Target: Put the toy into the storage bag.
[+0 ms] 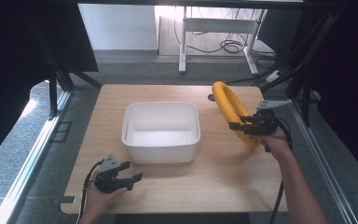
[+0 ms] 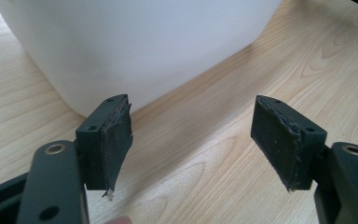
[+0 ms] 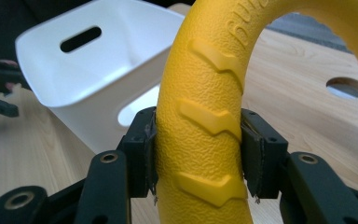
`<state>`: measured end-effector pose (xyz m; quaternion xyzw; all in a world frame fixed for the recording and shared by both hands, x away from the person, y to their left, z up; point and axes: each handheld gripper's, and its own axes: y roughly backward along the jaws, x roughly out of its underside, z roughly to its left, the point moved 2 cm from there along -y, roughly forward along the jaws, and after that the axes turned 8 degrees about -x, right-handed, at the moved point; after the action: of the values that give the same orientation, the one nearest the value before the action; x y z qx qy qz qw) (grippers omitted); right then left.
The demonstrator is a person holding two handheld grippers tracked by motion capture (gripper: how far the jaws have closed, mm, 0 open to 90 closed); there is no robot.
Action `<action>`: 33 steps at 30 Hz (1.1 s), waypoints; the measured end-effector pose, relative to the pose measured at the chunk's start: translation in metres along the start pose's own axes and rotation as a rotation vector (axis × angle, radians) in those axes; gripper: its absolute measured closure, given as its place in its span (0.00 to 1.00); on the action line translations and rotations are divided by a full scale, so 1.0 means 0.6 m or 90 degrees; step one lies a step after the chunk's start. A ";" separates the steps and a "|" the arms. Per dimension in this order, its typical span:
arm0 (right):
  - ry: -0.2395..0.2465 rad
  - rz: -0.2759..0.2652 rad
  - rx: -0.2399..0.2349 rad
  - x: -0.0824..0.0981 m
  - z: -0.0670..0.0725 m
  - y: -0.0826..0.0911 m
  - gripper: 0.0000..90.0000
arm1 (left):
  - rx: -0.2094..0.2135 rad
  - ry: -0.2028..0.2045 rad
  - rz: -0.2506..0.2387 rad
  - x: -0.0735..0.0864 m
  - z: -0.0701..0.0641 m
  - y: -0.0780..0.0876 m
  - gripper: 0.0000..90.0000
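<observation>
Right gripper (image 1: pixel 240 126) is clamped on a yellow ring (image 1: pixel 231 111), a chunky rubbery hoop with raised arrow-shaped treads. In the right gripper view both pads (image 3: pixel 150 151) press flat against the ring's (image 3: pixel 200 140) tube from either side, so the grip is firm. The ring is tilted up on edge over the table's (image 1: pixel 223 177) right side, near the far right corner, just beside a round hole (image 1: pixel 212 98) in the tabletop. Whether the ring's lower end touches the wood I cannot tell. The right hand (image 1: pixel 276 142) comes in from the right edge, with a cable trailing down along the forearm.

A white bin (image 1: pixel 161 132) sits in the middle of the table, rounded corners, slot handles in the end walls, nothing visible inside. The ring is to the right of the bin, apart from it.

Left gripper (image 1: pixel 133 171) is near the front left corner of the table, held by the left hand (image 1: pixel 103 196), just in front of the bin's front left corner. Its jaws stand wide with nothing between them; in the left gripper view the pads (image 2: pixel 116 144) frame bare wood, with the bin wall (image 2: pixel 140 46) right ahead, not touching.
</observation>
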<state>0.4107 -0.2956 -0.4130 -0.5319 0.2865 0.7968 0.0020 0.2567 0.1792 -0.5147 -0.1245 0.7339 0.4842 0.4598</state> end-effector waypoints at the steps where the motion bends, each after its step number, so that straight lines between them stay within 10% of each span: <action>1: -0.004 -0.015 -0.004 -0.002 0.002 0.007 0.58 | -0.001 0.000 -0.001 0.000 0.001 0.001 0.32; 33: 0.048 -0.103 -0.082 -0.053 0.094 0.055 0.58 | 0.002 -0.007 0.001 -0.001 -0.003 -0.002 0.32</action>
<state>0.3668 -0.2878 -0.3558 -0.5821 0.1904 0.7902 0.0212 0.2567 0.1771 -0.5150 -0.1205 0.7323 0.4845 0.4632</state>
